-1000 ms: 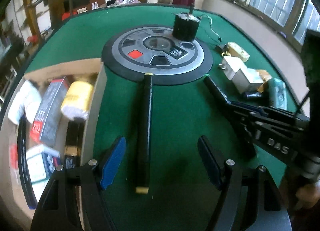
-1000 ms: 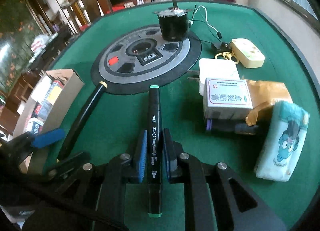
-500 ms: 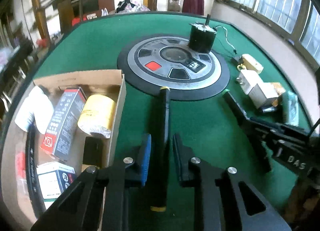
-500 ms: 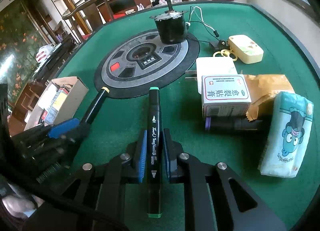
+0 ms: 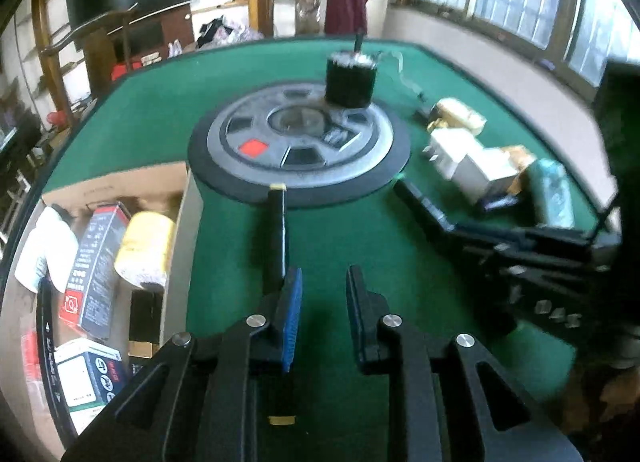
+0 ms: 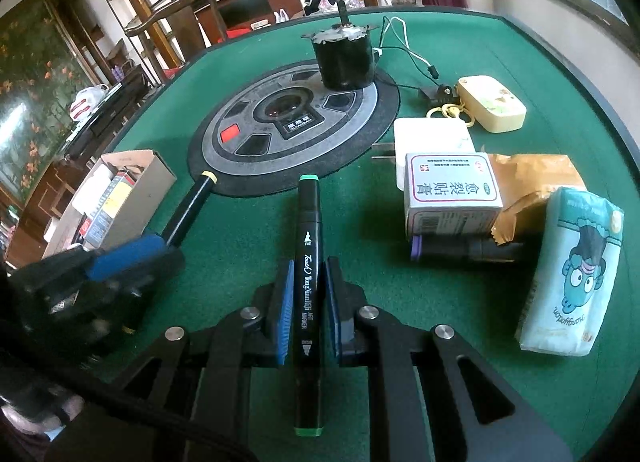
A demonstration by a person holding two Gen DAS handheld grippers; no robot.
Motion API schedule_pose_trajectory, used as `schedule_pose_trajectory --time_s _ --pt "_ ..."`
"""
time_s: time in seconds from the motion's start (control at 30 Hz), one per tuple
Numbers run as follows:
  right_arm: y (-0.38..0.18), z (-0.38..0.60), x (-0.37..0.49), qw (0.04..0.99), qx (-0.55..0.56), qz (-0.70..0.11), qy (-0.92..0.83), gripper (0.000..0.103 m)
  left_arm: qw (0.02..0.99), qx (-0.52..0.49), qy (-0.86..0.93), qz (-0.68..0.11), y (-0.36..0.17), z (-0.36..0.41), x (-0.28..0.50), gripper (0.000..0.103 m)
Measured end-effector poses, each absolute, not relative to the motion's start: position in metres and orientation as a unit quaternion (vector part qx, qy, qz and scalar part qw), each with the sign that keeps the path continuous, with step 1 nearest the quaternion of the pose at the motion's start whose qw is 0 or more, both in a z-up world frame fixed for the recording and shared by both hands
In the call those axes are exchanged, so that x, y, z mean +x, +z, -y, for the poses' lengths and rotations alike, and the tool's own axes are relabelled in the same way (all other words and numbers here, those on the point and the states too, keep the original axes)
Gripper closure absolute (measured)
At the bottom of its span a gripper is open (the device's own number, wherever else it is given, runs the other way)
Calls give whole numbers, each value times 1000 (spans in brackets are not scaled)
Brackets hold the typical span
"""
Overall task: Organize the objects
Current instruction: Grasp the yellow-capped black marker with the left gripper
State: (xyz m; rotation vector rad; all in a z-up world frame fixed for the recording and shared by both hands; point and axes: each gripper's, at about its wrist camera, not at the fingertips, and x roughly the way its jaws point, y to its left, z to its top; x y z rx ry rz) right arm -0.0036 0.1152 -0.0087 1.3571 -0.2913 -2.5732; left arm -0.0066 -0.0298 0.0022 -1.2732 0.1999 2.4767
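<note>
Right now your right gripper [image 6: 307, 266] is clenched on the green-capped marker [image 6: 307, 221]. Its pads pinch the barrel near the middle, so one end juts out ahead of the fingers and the other runs back under the tool.

Your left gripper [image 5: 322, 278] has its jaws drawn close, but only bare green table [image 5: 340, 229] shows in the gap. The yellow-capped marker [image 5: 276, 229] lies alongside and partly under the finger on the box side, not between the pads. That is the main risk: lift from here and I judge the left tool comes up holding nothing, or the finger drags the marker and rolls it away.

Further out on that side, the cardboard box [image 5: 185, 229] stands just beside the left tool. It is already crowded, so a long marker could catch on the wall or land across the rim.

Ahead of both tools sits the round centre panel [image 5: 300, 141], with each marker's far tip at its edge.

If you carry the green marker to the box, the two tools could collide, as the left one stands between.
</note>
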Motion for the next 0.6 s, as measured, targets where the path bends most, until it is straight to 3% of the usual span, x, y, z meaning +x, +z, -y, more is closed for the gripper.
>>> schedule_pose_trajectory --time_s 0.13,0.3,0.6 --pt "-9 -115 -4 110 460 104 -875 90 155 -450 874 -97 -5 26 -9 80" --pt "-10 -117 -4 113 459 113 -874 89 170 -452 875 -25 0 45 -11 76" --pt "-11 -117 -5 115 457 109 -875 86 147 -428 889 -73 7 40 -16 74"
